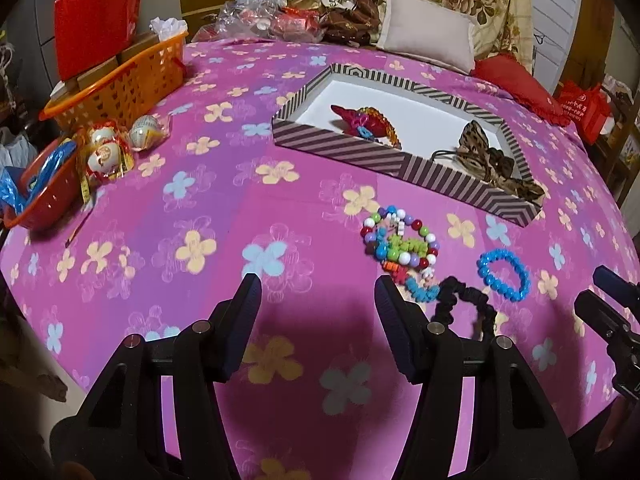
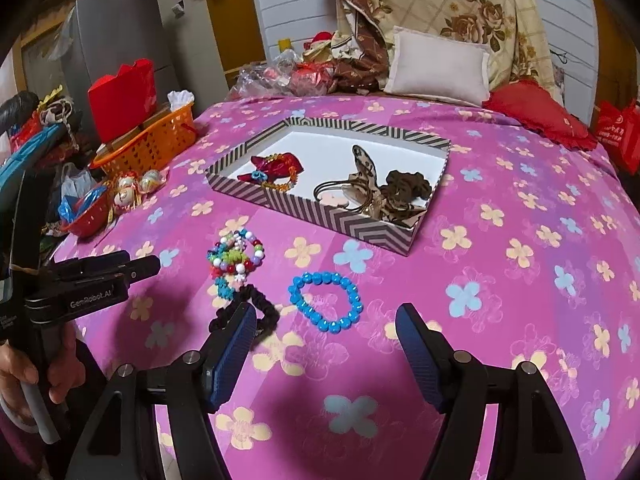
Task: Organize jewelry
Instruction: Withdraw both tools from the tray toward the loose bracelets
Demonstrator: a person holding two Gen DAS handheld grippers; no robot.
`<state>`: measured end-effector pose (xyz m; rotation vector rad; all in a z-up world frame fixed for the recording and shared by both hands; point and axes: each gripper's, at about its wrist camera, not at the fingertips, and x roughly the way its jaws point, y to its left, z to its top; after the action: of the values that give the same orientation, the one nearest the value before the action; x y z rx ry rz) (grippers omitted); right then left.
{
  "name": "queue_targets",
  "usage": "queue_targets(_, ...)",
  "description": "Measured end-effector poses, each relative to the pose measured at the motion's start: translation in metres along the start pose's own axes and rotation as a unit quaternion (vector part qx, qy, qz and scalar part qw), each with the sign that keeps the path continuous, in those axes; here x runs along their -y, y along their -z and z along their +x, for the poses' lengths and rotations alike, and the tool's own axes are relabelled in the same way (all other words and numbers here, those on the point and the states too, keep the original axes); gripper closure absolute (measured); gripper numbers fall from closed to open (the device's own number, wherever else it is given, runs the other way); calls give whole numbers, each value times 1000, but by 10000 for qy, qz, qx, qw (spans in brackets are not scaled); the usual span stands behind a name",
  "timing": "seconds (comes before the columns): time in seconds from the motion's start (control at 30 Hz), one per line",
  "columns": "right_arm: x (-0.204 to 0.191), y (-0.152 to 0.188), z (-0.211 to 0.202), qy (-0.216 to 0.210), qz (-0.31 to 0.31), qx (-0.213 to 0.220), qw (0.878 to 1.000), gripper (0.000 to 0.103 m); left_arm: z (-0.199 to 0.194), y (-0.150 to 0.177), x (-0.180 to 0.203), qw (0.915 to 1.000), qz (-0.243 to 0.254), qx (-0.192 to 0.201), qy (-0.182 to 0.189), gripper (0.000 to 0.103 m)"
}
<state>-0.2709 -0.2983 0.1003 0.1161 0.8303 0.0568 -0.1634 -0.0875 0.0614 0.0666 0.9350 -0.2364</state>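
Note:
A striped box lies on the pink flowered bedspread and holds a red and amber piece and brown hair ties. In front of it lie a multicoloured bead bracelet, a blue bead bracelet and a black scrunchie. My left gripper is open and empty, left of the loose pieces. My right gripper is open and empty, just before the blue bracelet; its body shows in the left wrist view.
An orange basket with red boxes, a red bowl and wrapped ornaments sit at the bed's left edge. A white pillow, a red cushion and piled fabric lie at the back.

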Motion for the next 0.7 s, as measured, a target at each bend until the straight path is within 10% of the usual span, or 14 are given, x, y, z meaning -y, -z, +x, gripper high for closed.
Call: queue_targets(0.7,-4,6,9,-109,-63,-114,9999,33,49,-26,-5,9924,-708,-725,694,44)
